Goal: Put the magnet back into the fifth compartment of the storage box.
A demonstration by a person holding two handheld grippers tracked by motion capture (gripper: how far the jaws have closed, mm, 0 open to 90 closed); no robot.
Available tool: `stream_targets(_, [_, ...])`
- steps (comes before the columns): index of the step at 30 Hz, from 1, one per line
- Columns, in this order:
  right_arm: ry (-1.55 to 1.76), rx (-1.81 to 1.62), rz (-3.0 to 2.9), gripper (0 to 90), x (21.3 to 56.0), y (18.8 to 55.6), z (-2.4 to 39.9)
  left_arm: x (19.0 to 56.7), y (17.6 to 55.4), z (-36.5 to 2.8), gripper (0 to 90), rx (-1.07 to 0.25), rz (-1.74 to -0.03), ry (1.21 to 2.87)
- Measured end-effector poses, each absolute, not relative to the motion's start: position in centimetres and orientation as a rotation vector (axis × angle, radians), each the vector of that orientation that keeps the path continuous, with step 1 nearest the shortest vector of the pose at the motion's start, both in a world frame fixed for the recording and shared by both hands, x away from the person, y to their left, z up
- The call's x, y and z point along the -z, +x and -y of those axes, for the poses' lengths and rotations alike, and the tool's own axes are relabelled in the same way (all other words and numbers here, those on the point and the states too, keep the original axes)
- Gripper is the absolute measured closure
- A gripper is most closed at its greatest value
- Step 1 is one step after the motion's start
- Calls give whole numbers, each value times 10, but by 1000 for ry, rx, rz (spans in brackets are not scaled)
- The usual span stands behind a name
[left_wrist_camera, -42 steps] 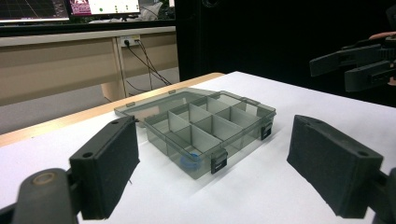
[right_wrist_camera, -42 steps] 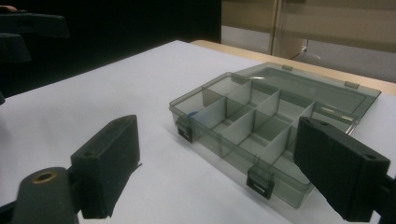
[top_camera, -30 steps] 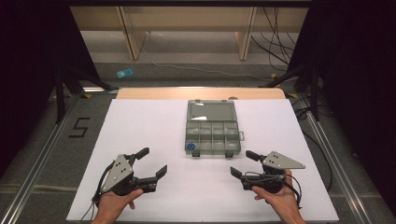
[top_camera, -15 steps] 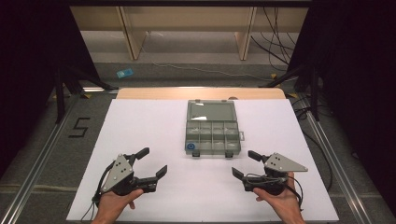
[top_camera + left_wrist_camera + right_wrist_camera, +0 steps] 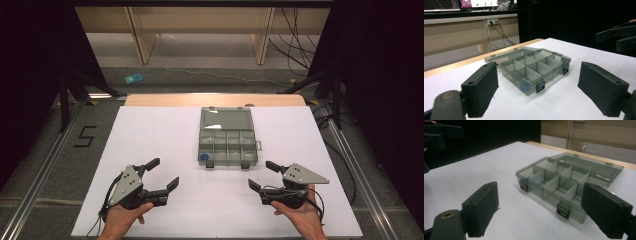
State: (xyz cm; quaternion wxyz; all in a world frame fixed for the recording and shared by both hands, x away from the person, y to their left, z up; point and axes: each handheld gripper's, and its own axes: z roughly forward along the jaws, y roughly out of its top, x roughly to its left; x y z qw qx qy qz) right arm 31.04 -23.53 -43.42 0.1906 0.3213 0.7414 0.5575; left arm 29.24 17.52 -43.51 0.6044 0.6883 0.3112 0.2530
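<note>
A smoky transparent compartment box (image 5: 228,148) lies open in the middle of the white table, its lid (image 5: 226,120) folded flat behind it. A small blue item (image 5: 204,157) sits in the front-left compartment. My left gripper (image 5: 164,173) rests near the front edge, left of the box, open and holding nothing. My right gripper (image 5: 261,175) mirrors it on the right, also open with nothing between its fingers. In the left gripper view the box (image 5: 529,70) lies ahead between the wide-apart pads (image 5: 482,88). In the right gripper view the box (image 5: 566,182) lies ahead, slightly right.
A white sheet (image 5: 150,135) covers the table, with a wooden strip (image 5: 165,100) along the far edge. Metal rails (image 5: 45,175) run down both sides. Beyond are desk legs (image 5: 142,45), floor cables (image 5: 300,55), a black "5" mark (image 5: 85,136) and a small blue object (image 5: 133,78).
</note>
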Motion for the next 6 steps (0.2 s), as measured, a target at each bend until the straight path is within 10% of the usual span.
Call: stream_targets(6, [905,-1571,-2081,156,434,310,235,435,292,-175,159,-585,-720,1593])
